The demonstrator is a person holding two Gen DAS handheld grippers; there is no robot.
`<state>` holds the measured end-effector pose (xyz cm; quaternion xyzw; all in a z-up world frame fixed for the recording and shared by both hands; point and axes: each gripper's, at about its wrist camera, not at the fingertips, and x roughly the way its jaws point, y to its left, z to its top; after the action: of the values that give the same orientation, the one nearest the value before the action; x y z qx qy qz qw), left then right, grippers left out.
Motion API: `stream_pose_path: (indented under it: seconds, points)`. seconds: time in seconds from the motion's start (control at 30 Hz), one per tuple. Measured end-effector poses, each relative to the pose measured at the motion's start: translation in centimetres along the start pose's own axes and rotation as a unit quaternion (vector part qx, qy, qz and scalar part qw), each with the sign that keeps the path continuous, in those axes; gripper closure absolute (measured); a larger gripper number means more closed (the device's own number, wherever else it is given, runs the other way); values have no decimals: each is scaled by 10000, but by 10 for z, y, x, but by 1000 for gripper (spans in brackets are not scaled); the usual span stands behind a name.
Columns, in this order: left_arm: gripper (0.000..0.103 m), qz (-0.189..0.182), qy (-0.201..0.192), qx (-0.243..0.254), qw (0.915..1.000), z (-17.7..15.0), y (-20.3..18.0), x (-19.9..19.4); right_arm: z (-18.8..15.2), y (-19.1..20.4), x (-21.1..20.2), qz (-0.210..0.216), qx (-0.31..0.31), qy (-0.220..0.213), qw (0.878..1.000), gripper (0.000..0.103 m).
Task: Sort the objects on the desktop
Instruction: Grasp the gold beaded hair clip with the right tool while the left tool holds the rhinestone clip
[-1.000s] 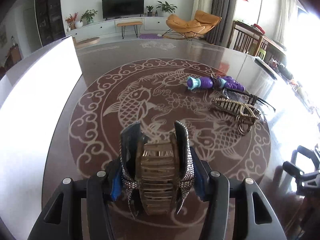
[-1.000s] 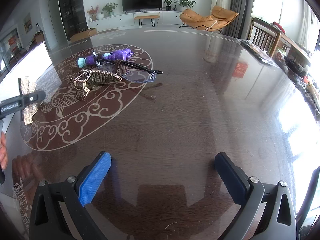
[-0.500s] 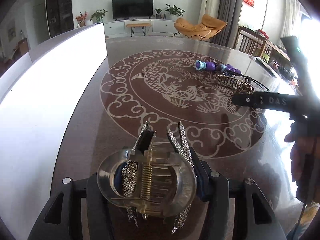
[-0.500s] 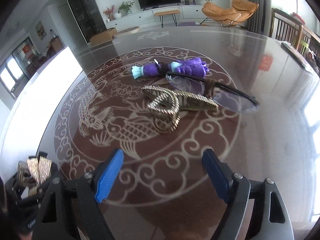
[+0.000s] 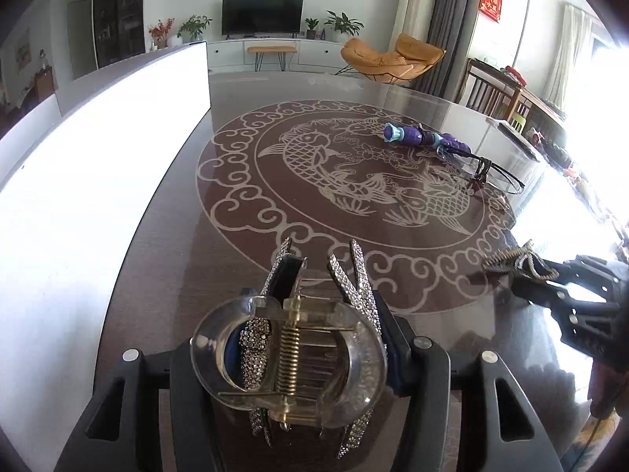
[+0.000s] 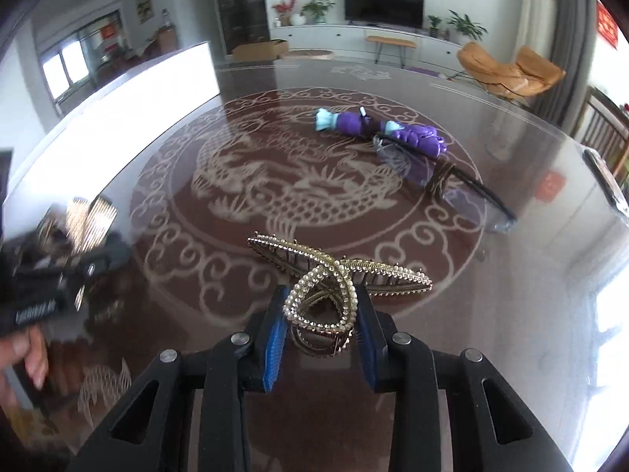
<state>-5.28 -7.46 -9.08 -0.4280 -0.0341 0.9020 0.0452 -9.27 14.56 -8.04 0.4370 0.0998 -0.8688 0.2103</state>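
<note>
Evidently both tools are loaded at once: the left gripper [image 5: 314, 338] has its fingers closed on a clear rhinestone hair claw [image 5: 289, 358], pinched at the hinge so the teeth point forward and the spring faces the camera, held above the dark table [image 5: 165, 259] close to the white box [image 5: 98, 149], probably its destination. The right gripper [image 6: 320, 326] has its fingers clamped on the looped handle of the gold pearl hair clip [image 6: 334, 275], which appears lifted clear of the table, its long toothed bars lying crosswise ahead. The purple toy [image 6: 377, 128] and the glasses [image 6: 444, 181] lie touching on the far side of the carved medallion, not yet sorted.
</note>
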Motion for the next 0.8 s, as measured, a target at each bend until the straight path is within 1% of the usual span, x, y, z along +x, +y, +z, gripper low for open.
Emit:
stream_pose_path:
  seconds: [0.07,0.1,0.13,0.17,0.2,0.23,0.27,0.4,0.43,0.5,0.53,0.57,0.6,0.7,0.8]
  points:
    - [48,22,5,19,10000,0,0,0,-30,1,-18,-6,-331,-34,9994,70]
    - [48,40,10,34,10000,1,0,1,-42,-1,-26,14,-390,-35,9992,70]
    - [47,63,14,53,10000,1,-1,1,-51,-4,-31,47,-378,-38,9993,65]
    - [45,70,23,79,9999,1,-1,1,-58,-9,-36,12,-333,-23,9994,50]
    - [41,23,38,118,9999,1,-3,2,-60,-12,-38,-46,-274,25,9996,40]
    - [30,-72,40,161,9998,1,-4,1,-63,-15,-38,-44,-224,82,9997,28]
    - [25,-101,83,220,9997,-1,-6,1,-64,-17,-39,17,-204,83,9998,28]
    - [25,34,197,463,9987,-3,-11,-1,-57,-13,-32,139,-395,145,9990,28]
    - [25,87,219,524,9983,-5,-12,-1,-52,-11,-29,188,-441,158,9987,28]
    - [25,169,246,630,9976,-10,-13,-4,-44,-6,-25,255,-462,164,9985,36]
    - [28,143,231,621,9977,-12,-11,-6,-41,-5,-25,240,-457,148,9986,56]
    - [42,172,179,590,9979,-13,-8,-8,-39,-4,-24,193,-433,155,9988,71]
    - [48,169,135,557,9982,-13,-4,-11,-36,-5,-23,195,-380,184,9989,71]
    - [48,-64,136,273,9995,-13,9,-17,-33,-4,-29,106,-335,96,9993,71]
    - [48,-227,42,-9,9997,-14,17,-30,-30,-3,-46,182,-263,-51,9995,71]
